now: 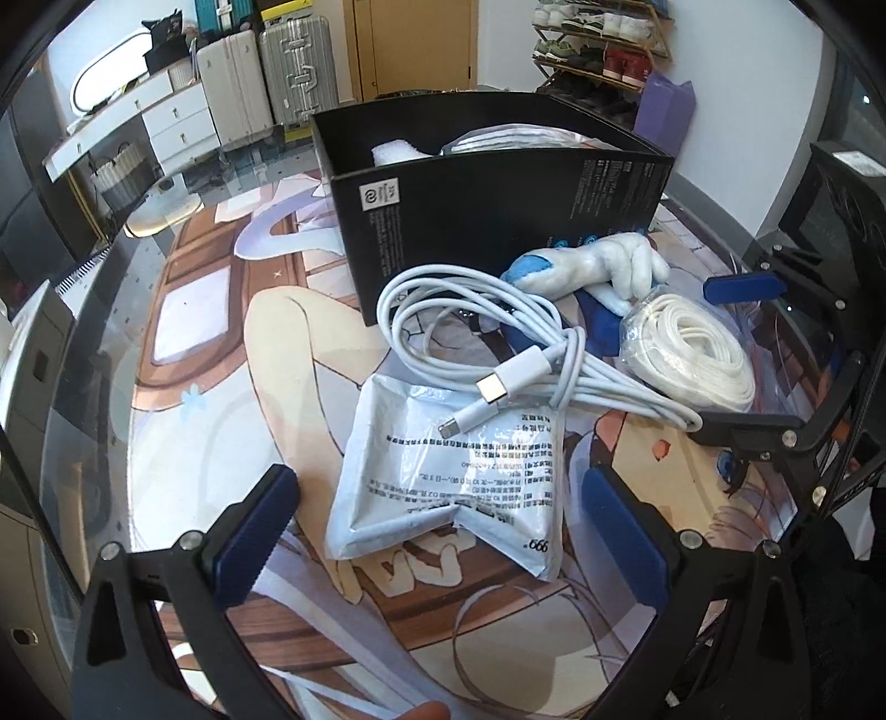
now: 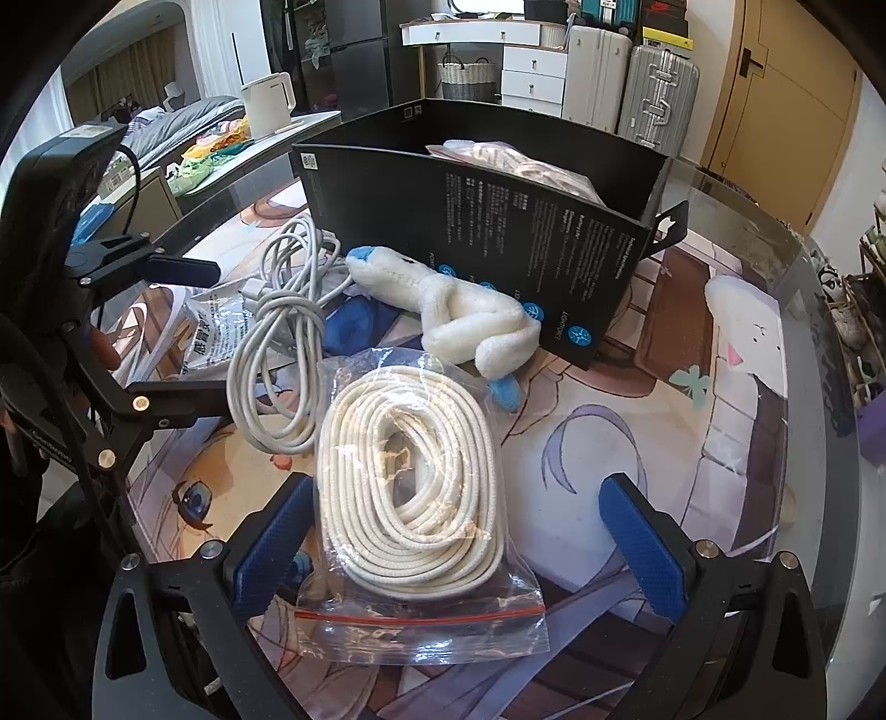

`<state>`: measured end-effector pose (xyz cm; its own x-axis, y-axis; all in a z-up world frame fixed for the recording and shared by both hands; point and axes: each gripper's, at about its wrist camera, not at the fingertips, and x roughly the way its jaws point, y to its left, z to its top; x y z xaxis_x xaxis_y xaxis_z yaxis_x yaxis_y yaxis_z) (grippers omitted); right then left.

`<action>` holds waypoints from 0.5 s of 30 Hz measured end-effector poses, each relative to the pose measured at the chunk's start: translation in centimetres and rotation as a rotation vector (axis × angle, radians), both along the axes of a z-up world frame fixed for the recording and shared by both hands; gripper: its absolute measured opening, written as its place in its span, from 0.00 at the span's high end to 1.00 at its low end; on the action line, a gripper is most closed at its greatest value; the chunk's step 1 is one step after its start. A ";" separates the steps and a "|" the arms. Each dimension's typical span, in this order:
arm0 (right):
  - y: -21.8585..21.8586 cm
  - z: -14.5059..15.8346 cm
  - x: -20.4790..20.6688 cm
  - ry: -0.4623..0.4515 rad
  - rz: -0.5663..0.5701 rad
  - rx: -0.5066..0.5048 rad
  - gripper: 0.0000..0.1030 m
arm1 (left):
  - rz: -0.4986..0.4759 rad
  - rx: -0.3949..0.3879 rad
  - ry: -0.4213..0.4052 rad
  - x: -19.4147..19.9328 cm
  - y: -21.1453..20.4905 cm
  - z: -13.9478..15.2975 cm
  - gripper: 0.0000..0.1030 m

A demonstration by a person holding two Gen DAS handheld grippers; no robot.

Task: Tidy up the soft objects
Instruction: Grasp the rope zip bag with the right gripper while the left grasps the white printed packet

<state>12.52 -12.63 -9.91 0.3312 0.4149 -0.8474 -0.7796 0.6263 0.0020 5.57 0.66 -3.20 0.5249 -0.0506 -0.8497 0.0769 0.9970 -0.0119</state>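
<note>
A black box (image 1: 498,210) stands on the glass table, holding a white soft item (image 1: 396,152) and a bagged item (image 2: 515,163). In front of it lie a white and blue plush toy (image 1: 598,266), a coiled white charging cable (image 1: 498,343), a white medicine pouch (image 1: 459,471) and a bagged coil of white rope (image 2: 412,487). My left gripper (image 1: 443,537) is open, its pads on either side of the pouch. My right gripper (image 2: 459,548) is open around the rope bag. The box (image 2: 498,221), plush (image 2: 459,310) and cable (image 2: 282,343) also show in the right wrist view.
The table carries an anime-print mat (image 1: 221,354) under glass. Suitcases (image 1: 266,77), white drawers (image 1: 171,116) and a shoe rack (image 1: 603,44) stand behind. A white kettle (image 2: 268,102) sits on a far counter. The right gripper (image 1: 775,354) shows at the left view's right edge.
</note>
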 end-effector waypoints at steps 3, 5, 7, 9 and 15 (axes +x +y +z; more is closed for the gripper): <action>0.1 0.2 -0.6 -0.004 0.023 0.009 0.08 | -0.001 -0.005 -0.005 0.0 -0.1 0.0 0.02; 0.1 0.4 -0.8 -0.008 0.035 0.015 0.15 | -0.014 -0.006 -0.014 -0.1 -0.2 0.1 0.07; 0.2 0.6 -0.9 -0.011 0.043 0.022 0.24 | -0.027 -0.007 -0.025 -0.2 -0.2 0.3 0.17; 0.3 0.8 -1.2 -0.014 0.053 0.028 0.31 | -0.030 -0.009 -0.038 -0.3 -0.4 0.5 0.26; 0.7 1.0 -1.9 -0.022 0.086 0.031 0.45 | -0.052 -0.016 -0.053 -0.6 -0.8 1.0 0.46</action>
<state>10.62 -11.95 -8.89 0.3118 0.4684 -0.8267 -0.8304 0.5571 0.0024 4.94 -0.18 -2.18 0.5658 -0.0922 -0.8194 0.1292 0.9914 -0.0223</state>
